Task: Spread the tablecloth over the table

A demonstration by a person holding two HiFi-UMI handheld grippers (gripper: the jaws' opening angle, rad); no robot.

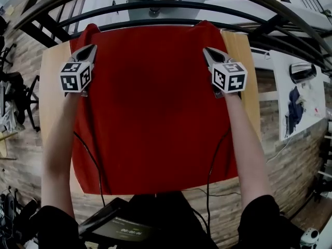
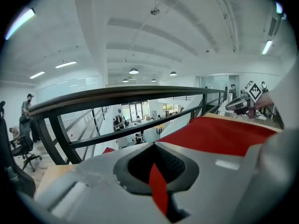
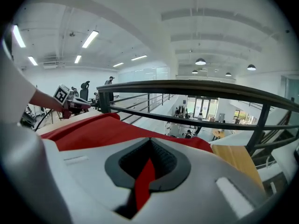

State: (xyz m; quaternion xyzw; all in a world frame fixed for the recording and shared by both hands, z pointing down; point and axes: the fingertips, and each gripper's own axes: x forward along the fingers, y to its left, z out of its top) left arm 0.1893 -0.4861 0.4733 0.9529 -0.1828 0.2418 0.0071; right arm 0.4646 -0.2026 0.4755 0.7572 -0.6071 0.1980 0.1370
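Gripper views, not head view: tablecloth [image 2: 159, 192] pinched between fingers [image 2: 93, 174] of left gripper [image 2: 155, 146] and right gripper [image 3: 149, 143].

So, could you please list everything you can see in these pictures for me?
tablecloth: one, red, covering most of the table
table: one, light wood, bare strips left and right of the cloth
railing: one, black, beyond the table's far edge
cables: two, black, across the cloth's near part
left hand-held gripper: one, grey with marker cube, shut on the tablecloth near its far left corner
right hand-held gripper: one, grey with marker cube, shut on the tablecloth near its far right corner
forearms: two, over the cloth's sides
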